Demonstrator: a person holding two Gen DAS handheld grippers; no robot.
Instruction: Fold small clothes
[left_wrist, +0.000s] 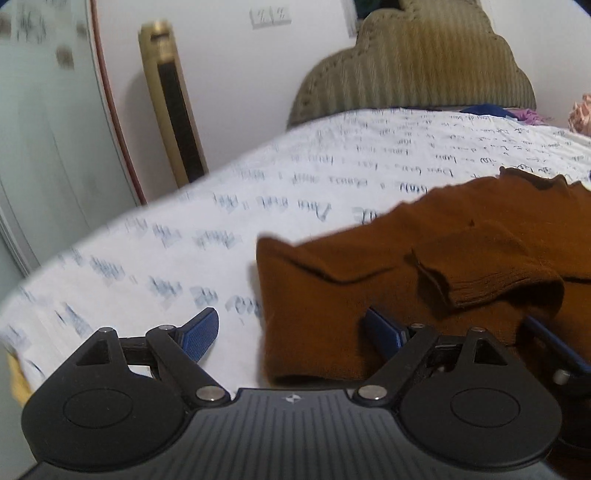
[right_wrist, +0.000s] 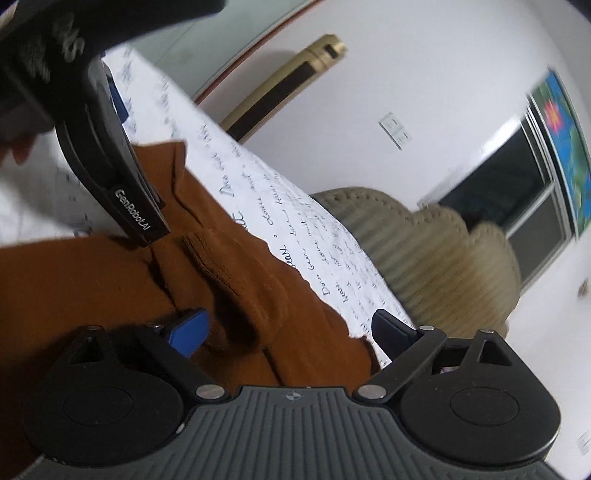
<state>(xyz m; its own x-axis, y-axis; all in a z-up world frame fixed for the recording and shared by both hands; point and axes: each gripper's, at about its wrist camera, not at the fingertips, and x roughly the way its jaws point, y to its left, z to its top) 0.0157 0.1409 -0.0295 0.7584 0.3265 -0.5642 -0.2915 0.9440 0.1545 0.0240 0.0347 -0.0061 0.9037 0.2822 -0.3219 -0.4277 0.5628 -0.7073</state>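
Observation:
A small brown knit garment (left_wrist: 369, 295) lies on a bed sheet printed with blue handwriting (left_wrist: 258, 177). One ribbed sleeve cuff (left_wrist: 491, 269) is folded over its body. My left gripper (left_wrist: 291, 332) is open, low over the garment's near left corner, with one finger (left_wrist: 201, 334) over the sheet and one (left_wrist: 384, 332) over the cloth. In the right wrist view the garment (right_wrist: 92, 280) fills the lower left. My right gripper (right_wrist: 291, 328) is open over its edge, holding nothing. The left gripper's body (right_wrist: 110, 158) rests above the cloth there.
A ribbed olive cushion (left_wrist: 417, 66) stands at the head of the bed. A gold and black upright panel (left_wrist: 171, 99) leans on the white wall beside a glass door (left_wrist: 48, 129). Pink and blue cloth (left_wrist: 580, 114) lies at the far right. A window (right_wrist: 517, 192) shows in the right wrist view.

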